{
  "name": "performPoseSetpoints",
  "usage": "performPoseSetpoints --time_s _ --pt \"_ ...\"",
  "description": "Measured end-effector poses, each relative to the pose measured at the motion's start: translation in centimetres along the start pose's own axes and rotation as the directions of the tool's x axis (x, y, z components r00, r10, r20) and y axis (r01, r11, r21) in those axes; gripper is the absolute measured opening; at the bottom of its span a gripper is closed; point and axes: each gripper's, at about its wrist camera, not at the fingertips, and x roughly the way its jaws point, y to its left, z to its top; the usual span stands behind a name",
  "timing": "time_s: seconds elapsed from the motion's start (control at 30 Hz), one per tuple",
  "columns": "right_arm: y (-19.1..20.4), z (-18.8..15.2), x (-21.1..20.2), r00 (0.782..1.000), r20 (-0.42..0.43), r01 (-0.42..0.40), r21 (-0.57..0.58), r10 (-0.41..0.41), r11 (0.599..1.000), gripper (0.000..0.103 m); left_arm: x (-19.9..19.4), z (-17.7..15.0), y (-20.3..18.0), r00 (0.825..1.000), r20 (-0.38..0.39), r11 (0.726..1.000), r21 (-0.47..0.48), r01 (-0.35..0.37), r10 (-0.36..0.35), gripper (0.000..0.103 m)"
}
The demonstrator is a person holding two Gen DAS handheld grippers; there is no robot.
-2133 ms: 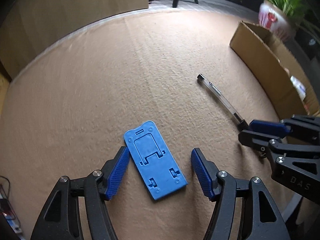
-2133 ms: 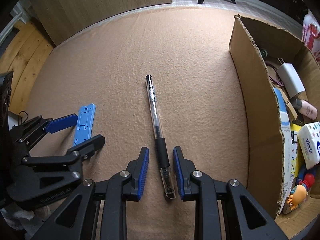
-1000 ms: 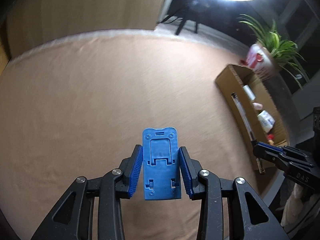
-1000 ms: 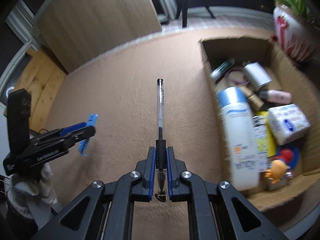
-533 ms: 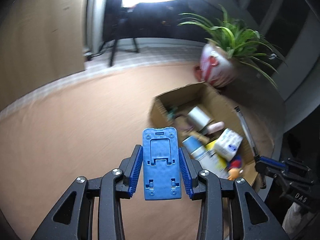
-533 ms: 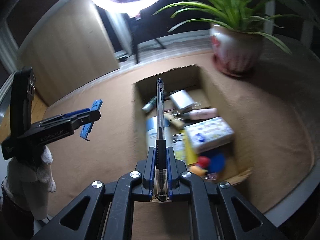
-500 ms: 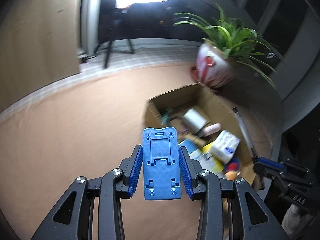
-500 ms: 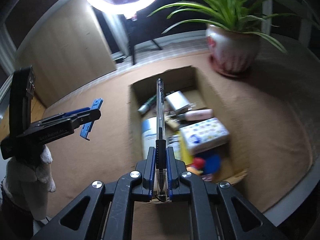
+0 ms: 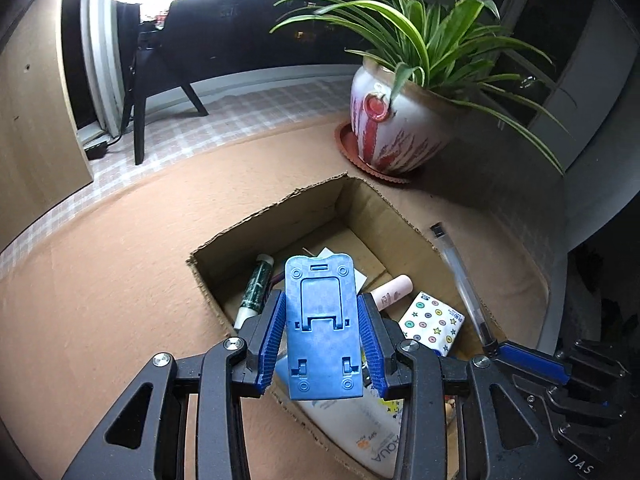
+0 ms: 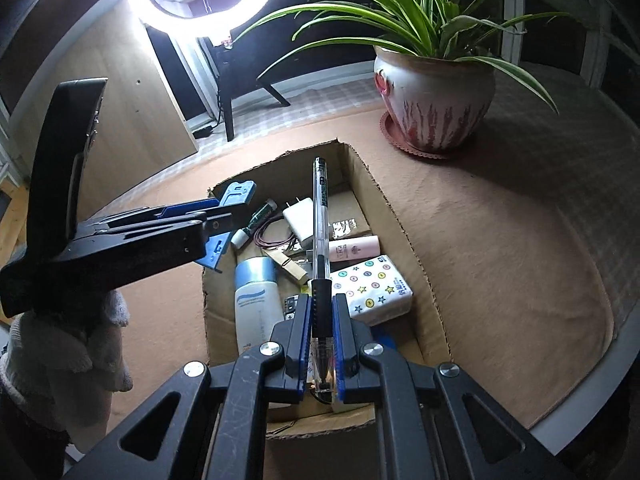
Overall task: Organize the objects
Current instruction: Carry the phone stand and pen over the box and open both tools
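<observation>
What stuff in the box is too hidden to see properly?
- Left wrist view: the white bottle is mostly behind the blue phone stand and the left tongs.
- Right wrist view: the pen and right tongs cover whatever lies under them in the cardboard box.
- Small print on the tissue pack is unreadable.

Left gripper [image 9: 322,334] clamped on blue stand [image 9: 321,328], right gripper [image 10: 320,336] clamped on pen [image 10: 321,240]; both angled steeply down.
</observation>
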Motion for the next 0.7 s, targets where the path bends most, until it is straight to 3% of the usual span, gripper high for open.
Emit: performPoseSetpoints --time_s 0.03,0.1,0.17,0.7 --pt "-0.1 0.0 0.1 1.000 -0.001 -0.004 -0.002 0.004 1.000 0.013 0.3 0.0 -0.1 1.000 -0.010 1.000 0.010 -0.001 0.001 0.042" --pt "-0.3 0.0 0.2 1.000 -0.003 0.006 0.003 -0.006 1.000 0.047 0.6 0.0 -0.3 1.000 -0.021 1.000 0.022 -0.003 0.003 0.076" --pt "-0.5 -0.1 0.1 0.999 0.029 0.030 0.020 -0.031 0.999 0.060 0.3 -0.1 -0.4 0.999 0.006 0.999 0.030 -0.035 0.035 0.084" --pt "1.1 -0.6 -0.8 0.998 0.052 0.043 0.024 -0.044 0.999 0.060 -4.5 -1.3 1.2 0.995 0.078 0.998 0.009 -0.062 0.061 0.084"
